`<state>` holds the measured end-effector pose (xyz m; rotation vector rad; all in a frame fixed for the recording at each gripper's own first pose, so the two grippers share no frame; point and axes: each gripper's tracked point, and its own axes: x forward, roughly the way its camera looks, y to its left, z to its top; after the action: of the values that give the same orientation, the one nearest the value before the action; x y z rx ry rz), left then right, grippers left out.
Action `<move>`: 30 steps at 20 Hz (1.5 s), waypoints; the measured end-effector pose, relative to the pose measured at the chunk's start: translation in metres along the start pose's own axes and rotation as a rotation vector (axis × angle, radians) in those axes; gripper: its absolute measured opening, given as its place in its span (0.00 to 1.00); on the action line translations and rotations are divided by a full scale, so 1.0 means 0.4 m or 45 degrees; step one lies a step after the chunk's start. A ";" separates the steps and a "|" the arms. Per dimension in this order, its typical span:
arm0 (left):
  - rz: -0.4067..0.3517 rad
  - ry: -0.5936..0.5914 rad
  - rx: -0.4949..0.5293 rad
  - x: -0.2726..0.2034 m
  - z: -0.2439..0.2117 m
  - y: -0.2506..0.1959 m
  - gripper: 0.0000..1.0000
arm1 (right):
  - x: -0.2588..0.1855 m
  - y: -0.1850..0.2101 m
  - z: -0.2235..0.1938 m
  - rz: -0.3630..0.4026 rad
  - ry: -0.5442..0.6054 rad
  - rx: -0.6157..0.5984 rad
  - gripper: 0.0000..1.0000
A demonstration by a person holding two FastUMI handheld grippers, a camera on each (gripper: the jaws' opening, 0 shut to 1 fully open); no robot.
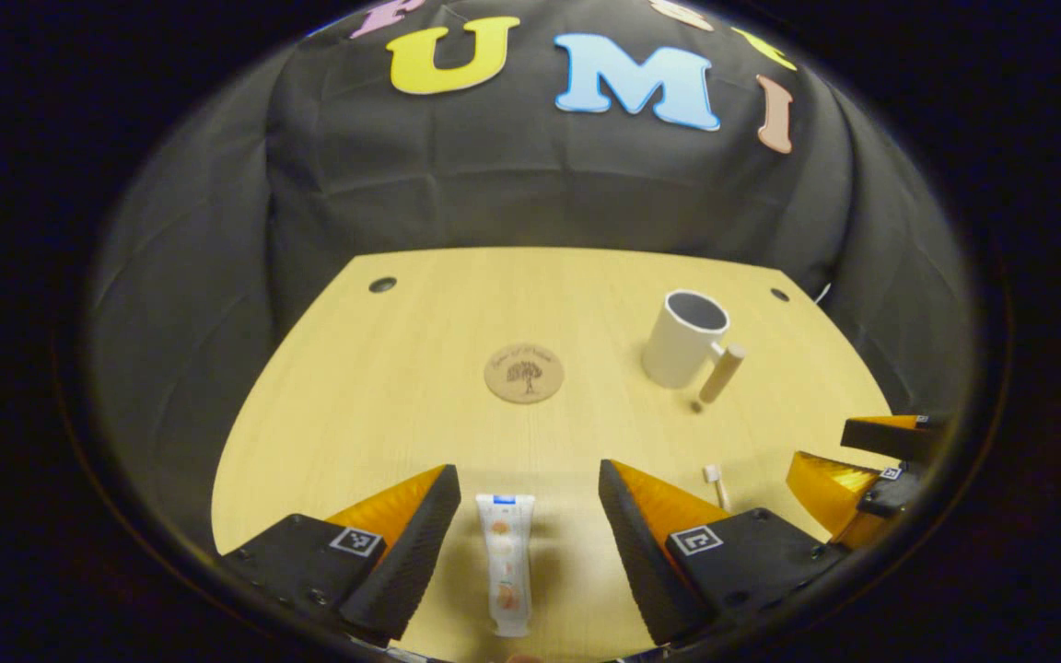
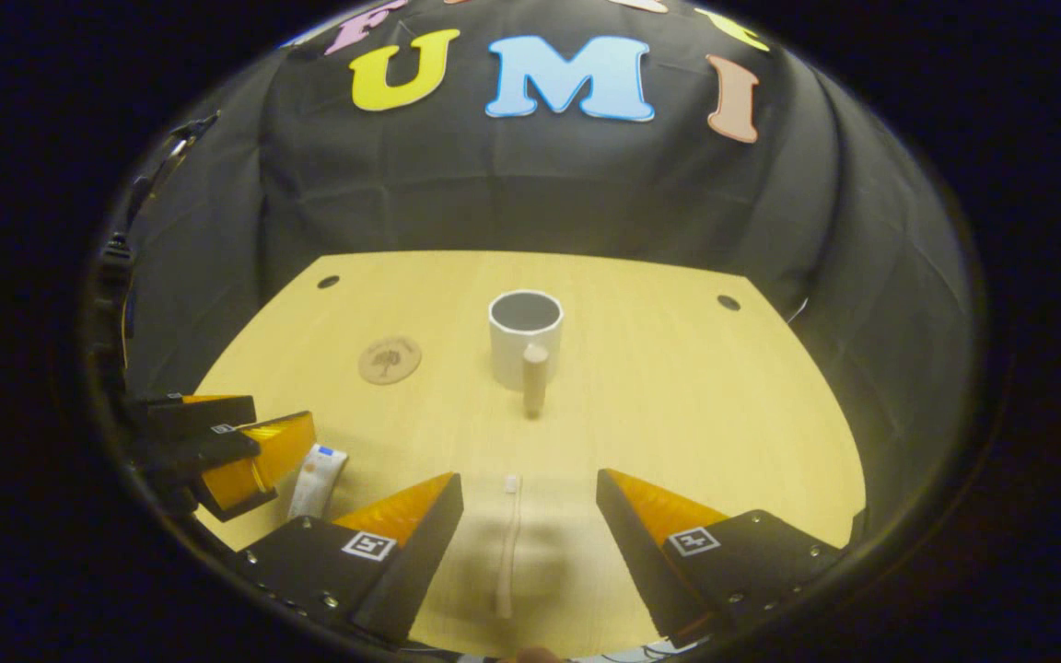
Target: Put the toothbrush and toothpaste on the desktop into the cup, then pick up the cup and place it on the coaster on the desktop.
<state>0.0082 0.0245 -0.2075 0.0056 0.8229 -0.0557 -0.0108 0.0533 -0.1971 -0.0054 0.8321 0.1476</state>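
Tools (image 1: 525, 516) (image 2: 529, 525) apart; cup (image 2: 526, 337) w/o contents.

Your toothpaste (image 1: 505, 562) is a white tube with a blue band at its far end, flat on the desktop (image 1: 383, 405), lengthwise in the gap between your left tool's spread fingers. Your toothbrush (image 2: 507, 543) is pale and thin, flat, head pointing away, between your right tool's spread fingers. White cup (image 2: 525, 337) stands upright and empty straight ahead of the right tool, wooden handle facing you. Round brown coaster (image 2: 390, 359) with a tree print lies flat left of the cup, apart from it.
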 end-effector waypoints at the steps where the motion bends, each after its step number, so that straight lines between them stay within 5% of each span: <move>1: -0.004 0.047 -0.001 0.012 -0.025 0.003 0.98 | 0.013 0.007 -0.025 0.003 0.049 0.001 0.91; 17: 0.033 0.597 -0.046 0.138 -0.255 0.077 0.98 | 0.142 0.046 -0.255 0.050 0.678 0.006 0.92; 19: 0.039 0.605 -0.033 0.137 -0.252 0.082 0.97 | 0.147 0.051 -0.259 0.055 0.711 0.002 0.81; 21: 0.036 0.611 -0.028 0.141 -0.248 0.079 0.94 | 0.153 0.052 -0.266 0.041 0.736 -0.012 0.81; 23: 0.038 0.615 -0.032 0.140 -0.248 0.072 0.90 | 0.153 0.060 -0.273 0.044 0.759 -0.024 0.68; 26: 0.045 0.614 -0.048 0.141 -0.245 0.071 0.72 | 0.153 0.062 -0.279 0.047 0.763 -0.040 0.63; 28: 0.045 0.613 -0.049 0.140 -0.244 0.076 0.58 | 0.150 0.062 -0.279 0.053 0.780 -0.021 0.43; 29: 0.044 0.613 -0.055 0.140 -0.245 0.077 0.54 | 0.154 0.054 -0.273 0.041 0.771 -0.029 0.44; 30: 0.040 0.615 -0.043 0.138 -0.243 0.077 0.49 | 0.159 0.049 -0.277 0.024 0.766 0.008 0.30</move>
<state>-0.0239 0.0552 -0.3146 -0.0003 1.3059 -0.0102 -0.0528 0.0740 -0.3178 -0.0375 1.4332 0.1634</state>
